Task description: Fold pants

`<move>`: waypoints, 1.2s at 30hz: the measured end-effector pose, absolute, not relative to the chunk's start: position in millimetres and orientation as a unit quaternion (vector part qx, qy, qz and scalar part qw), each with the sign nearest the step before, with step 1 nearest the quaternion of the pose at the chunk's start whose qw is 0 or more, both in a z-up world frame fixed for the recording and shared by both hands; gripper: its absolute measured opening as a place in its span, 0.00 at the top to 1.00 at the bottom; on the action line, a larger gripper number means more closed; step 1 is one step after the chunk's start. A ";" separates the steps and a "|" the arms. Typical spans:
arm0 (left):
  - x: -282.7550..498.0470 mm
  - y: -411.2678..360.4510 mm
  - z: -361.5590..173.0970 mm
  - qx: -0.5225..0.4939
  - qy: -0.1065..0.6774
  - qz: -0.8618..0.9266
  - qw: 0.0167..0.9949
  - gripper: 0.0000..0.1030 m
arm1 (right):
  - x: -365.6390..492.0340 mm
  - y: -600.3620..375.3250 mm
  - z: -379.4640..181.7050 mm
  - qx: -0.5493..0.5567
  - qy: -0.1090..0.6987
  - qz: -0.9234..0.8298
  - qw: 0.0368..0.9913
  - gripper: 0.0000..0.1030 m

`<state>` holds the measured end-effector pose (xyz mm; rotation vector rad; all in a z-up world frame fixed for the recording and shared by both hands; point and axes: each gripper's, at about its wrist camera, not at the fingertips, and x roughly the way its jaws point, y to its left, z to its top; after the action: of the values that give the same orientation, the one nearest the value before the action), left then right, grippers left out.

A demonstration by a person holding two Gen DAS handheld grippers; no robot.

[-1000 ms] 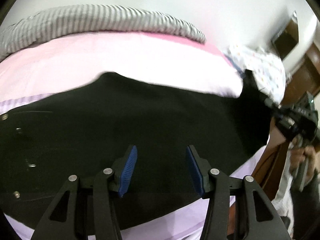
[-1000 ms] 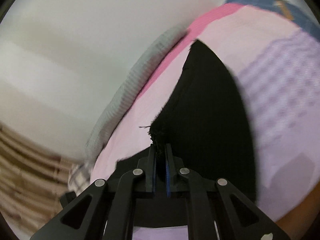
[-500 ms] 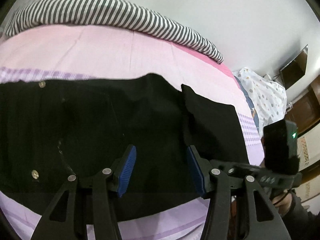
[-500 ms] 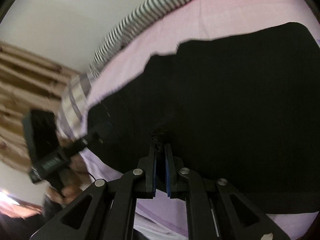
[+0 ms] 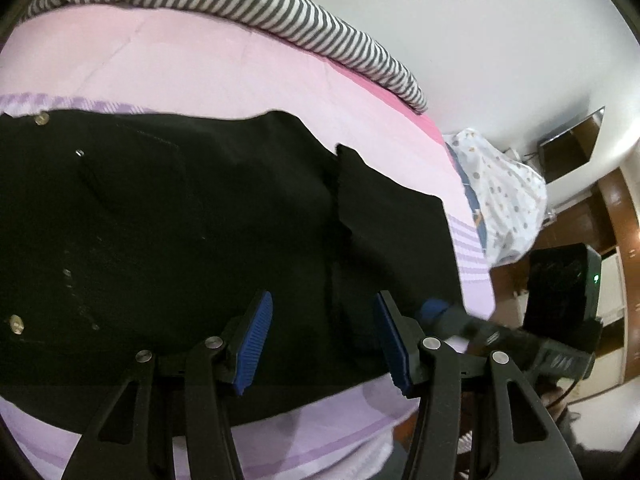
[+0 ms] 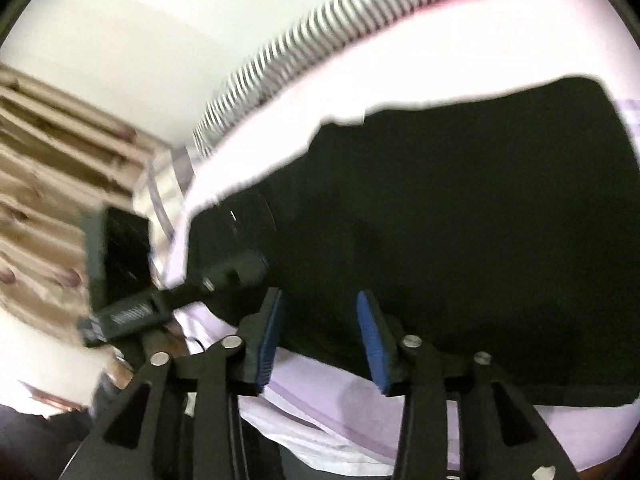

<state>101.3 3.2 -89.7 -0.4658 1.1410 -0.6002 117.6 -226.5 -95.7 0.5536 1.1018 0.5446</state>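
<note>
While both tongs (image 5: pixel 323 338) (image 6: pixel 319 334) stand spread, matte black pants (image 5: pixel 180 248) lie flat on pink sheet (image 5: pixel 200 76).

Matt black cloth pants (image 5: pixel 208 240) with small shiny metal studs (image 5: pixel 16 323), on smooth pink-lilac cotton sheet (image 5: pixel 224 68); left gripper (image 5: pixel 324 340) matt black plastic, ribbed blue pads (image 5: pixel 256 340).

Bed (image 5: pixel 224 76), pink sheet: lying under everything. Striped pillow (image 5: pixel 280 12): sitting along the bed's far edge. Spotted white cloth (image 5: pixel 504 192): bunching just beside the bed's right corner. Beige curtain (image 6: pixel 44 184): hanging left of the bed.
</note>
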 end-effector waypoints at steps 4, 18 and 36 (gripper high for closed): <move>105.5 -8.7 -94.8 -0.227 0.544 -0.296 0.752 0.48 | 114.1 -256.5 -76.1 0.283 0.456 0.209 0.818 0.55; 141.5 -49.7 -107.8 -0.199 0.562 -0.292 0.748 0.48 | 111.1 -320.3 -72.7 0.317 0.420 0.115 0.842 0.54; 123.8 -68.8 -123.7 -0.182 0.576 -0.300 0.738 0.94 | 115.9 -328.5 -65.4 0.312 0.403 0.092 0.856 0.54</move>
<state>123.8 -68.8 -123.7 -0.4003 1.2649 -0.6593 115.9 -328.5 -65.4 0.6564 0.8466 0.1930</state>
